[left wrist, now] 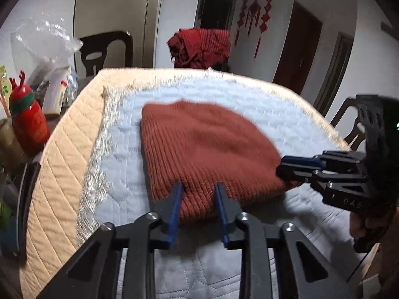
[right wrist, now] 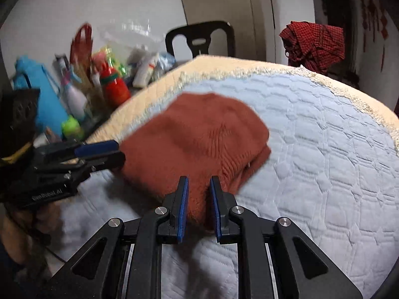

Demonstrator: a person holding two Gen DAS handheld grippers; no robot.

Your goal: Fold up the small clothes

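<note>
A rust-red knitted garment (left wrist: 204,144) (right wrist: 194,137) lies bunched on the pale blue quilted pad (left wrist: 224,92) (right wrist: 324,149) that covers the table. My left gripper (left wrist: 198,186) is shut on the garment's near hem, with knit bulging between its blue pads. In the same view my right gripper (left wrist: 281,165) comes in from the right, pinching the garment's right edge. The right wrist view shows my right gripper (right wrist: 198,180) shut on a fold of the near edge. My left gripper (right wrist: 119,152) clamps the garment's left side there.
A cream quilted border (left wrist: 62,149) rims the pad. Left of it stand a red bottle with antlers (left wrist: 30,124) (right wrist: 114,87), a blue bottle (right wrist: 42,94), packets and a clear plastic bag (left wrist: 47,42). Dark chairs (left wrist: 107,49) (left wrist: 349,127) flank the table. A red checked cloth (left wrist: 202,47) hangs beyond.
</note>
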